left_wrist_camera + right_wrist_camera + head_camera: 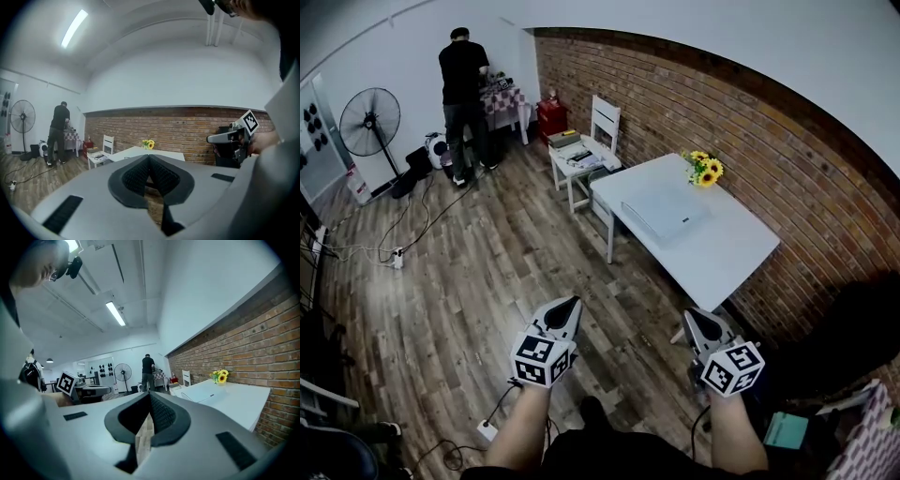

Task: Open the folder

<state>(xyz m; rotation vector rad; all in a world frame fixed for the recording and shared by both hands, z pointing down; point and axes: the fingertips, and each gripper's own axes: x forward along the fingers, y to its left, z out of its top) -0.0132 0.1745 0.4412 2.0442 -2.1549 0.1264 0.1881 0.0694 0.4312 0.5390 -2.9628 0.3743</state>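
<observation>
The folder (664, 211) is a pale, flat case lying closed on the white table (727, 258) by the brick wall, well ahead of both grippers. In the right gripper view the folder (200, 394) shows at the right on the tabletop. My left gripper (573, 303) is held over the wooden floor, shut and with nothing in it. My right gripper (688, 315) hangs beside the table's near corner, also shut and with nothing in it. In their own views, the left gripper (149, 157) and the right gripper (150, 395) each show the fingertips meeting.
Sunflowers (705, 170) stand at the table's far edge. A white chair (583, 153) loaded with items sits beyond the table. A person (463, 89) stands at the back next to a fan (369, 122). Cables (397, 255) trail over the floor at left.
</observation>
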